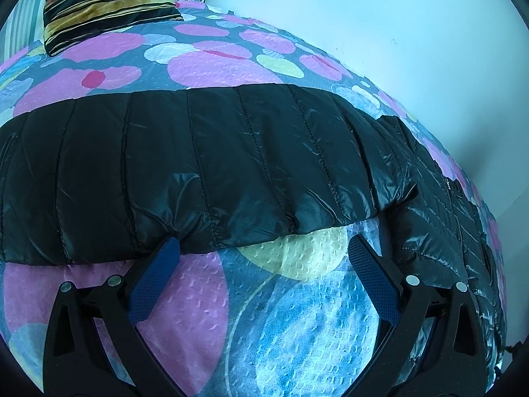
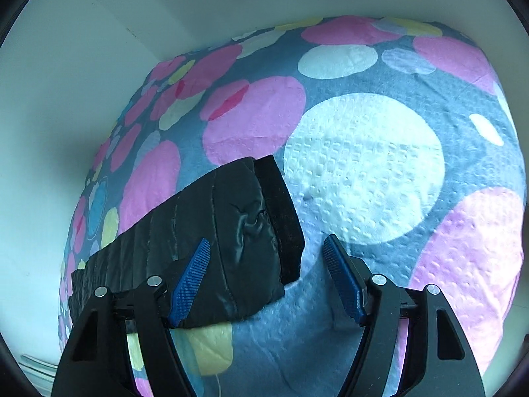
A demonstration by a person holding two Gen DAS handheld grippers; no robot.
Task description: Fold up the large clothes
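Your left hand-held gripper stands with its jaws apart and nothing between them, poised low in the frame at the near hem of the black quilted jacket, likely so you can pinch that edge for a fold. Your right hand-held gripper is also spread, its left pad lying over the jacket's sleeve while the knit cuff sits in the gap, unpinched. The jacket lies flat across the bed's spotted cover, below the striped pillow at upper left.
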